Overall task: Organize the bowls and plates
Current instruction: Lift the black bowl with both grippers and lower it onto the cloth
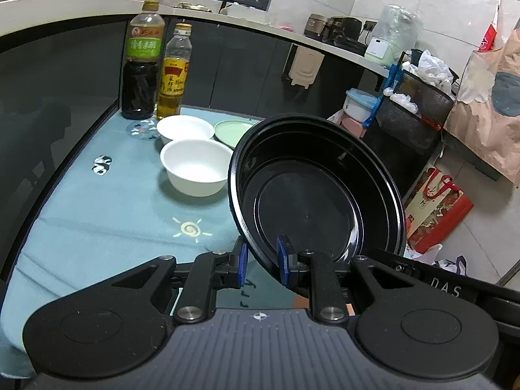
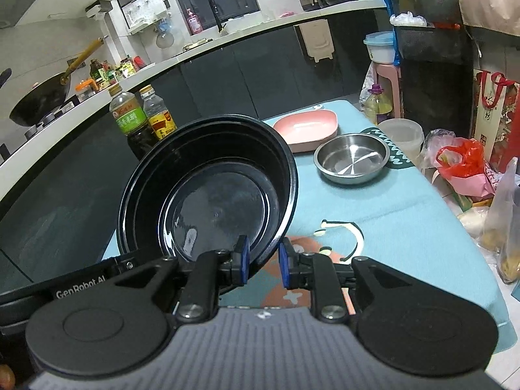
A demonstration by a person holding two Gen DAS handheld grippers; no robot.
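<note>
A large black bowl (image 1: 308, 195) (image 2: 211, 201) hangs tilted above the teal-clothed table (image 1: 97, 227), held from two sides. My left gripper (image 1: 262, 260) is shut on its near rim, one blue pad inside the wall and one outside. My right gripper (image 2: 263, 260) grips the opposite rim the same way. In the left wrist view, two white bowls (image 1: 185, 130) (image 1: 195, 167) and a pale green plate (image 1: 232, 130) sit on the table beyond. The right wrist view shows a pink dish (image 2: 307, 126) and a steel bowl (image 2: 351, 159) to the right of the black bowl.
Two sauce bottles (image 1: 141, 65) (image 1: 174, 71) stand at the table's far corner. A clear plastic tub (image 2: 401, 133) sits behind the steel bowl. Bags (image 2: 461, 162) crowd the floor past the table's right edge. A dark cabinet and counter (image 2: 260, 26) run behind the table.
</note>
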